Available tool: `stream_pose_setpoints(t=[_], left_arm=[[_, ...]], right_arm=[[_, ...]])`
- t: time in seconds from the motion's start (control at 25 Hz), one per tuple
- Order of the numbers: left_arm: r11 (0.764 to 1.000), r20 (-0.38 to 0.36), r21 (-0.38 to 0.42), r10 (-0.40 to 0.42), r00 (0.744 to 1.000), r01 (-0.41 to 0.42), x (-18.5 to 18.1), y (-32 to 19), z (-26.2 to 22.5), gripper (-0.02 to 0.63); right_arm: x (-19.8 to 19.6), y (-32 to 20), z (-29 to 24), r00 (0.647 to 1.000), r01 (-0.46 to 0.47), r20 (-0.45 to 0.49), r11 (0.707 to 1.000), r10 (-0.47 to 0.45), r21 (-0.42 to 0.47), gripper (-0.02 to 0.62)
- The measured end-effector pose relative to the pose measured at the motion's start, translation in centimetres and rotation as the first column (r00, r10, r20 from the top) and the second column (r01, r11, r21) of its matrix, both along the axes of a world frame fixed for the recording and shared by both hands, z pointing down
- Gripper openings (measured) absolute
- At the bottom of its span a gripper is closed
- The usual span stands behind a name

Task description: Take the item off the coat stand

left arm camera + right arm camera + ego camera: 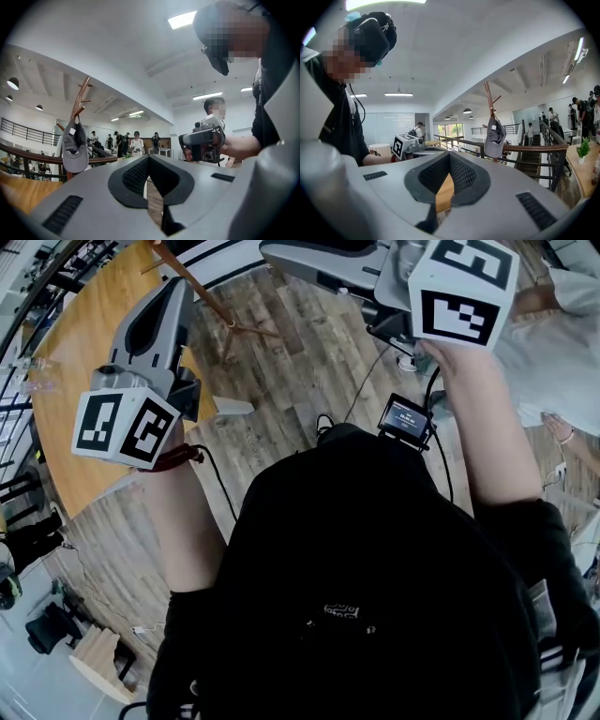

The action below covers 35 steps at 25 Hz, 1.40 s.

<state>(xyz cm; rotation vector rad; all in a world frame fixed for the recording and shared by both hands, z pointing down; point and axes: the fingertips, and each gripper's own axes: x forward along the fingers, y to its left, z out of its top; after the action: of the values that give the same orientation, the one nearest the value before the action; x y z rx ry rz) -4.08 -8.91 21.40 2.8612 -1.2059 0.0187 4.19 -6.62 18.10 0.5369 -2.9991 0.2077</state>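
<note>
Left gripper (149, 158): jaws were fully together, nothing between them. Right gripper (449, 157): jaws likewise together, empty. Grey cap (75, 148): it hung from a lower peg of the wooden coat stand (81, 99), crown downward, well apart from both my grippers. I held both grippers about level, side by side, facing the stand.

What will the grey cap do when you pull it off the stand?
The cap hangs limp on the coat stand, so it is probably floppy and light. Its brim looks stiffer. The thin stand might wobble if tugged.
</note>
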Motion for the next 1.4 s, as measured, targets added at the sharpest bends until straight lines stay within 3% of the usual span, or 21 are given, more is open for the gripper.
stream_pose_setpoints(t=[0.48, 0.96, 1.4], left_arm=[[1.000, 0.030, -0.024, 0.012, 0.999, -0.011, 3.3, -2.7, 1.0, 0.005], [1.000, -0.009, -0.018, 0.006, 1.000, -0.006, -0.1, -8.9, 1.1, 0.005], [1.000, -0.032, 0.012, -0.014, 0.999, 0.014, -6.8, -18.3, 0.4, 0.005]], right_arm=[[3.2, -3.1, 1.8, 0.999, 0.022, 0.043, 0.999, -0.021, -0.027, 0.017], [-0.4, -8.6, 1.7, 0.999, 0.038, -0.011, 0.999, -0.038, -0.024, 0.018], [-7.2, -17.6, 1.9, 0.997, 0.066, -0.022, 0.997, -0.067, -0.032, 0.018]])
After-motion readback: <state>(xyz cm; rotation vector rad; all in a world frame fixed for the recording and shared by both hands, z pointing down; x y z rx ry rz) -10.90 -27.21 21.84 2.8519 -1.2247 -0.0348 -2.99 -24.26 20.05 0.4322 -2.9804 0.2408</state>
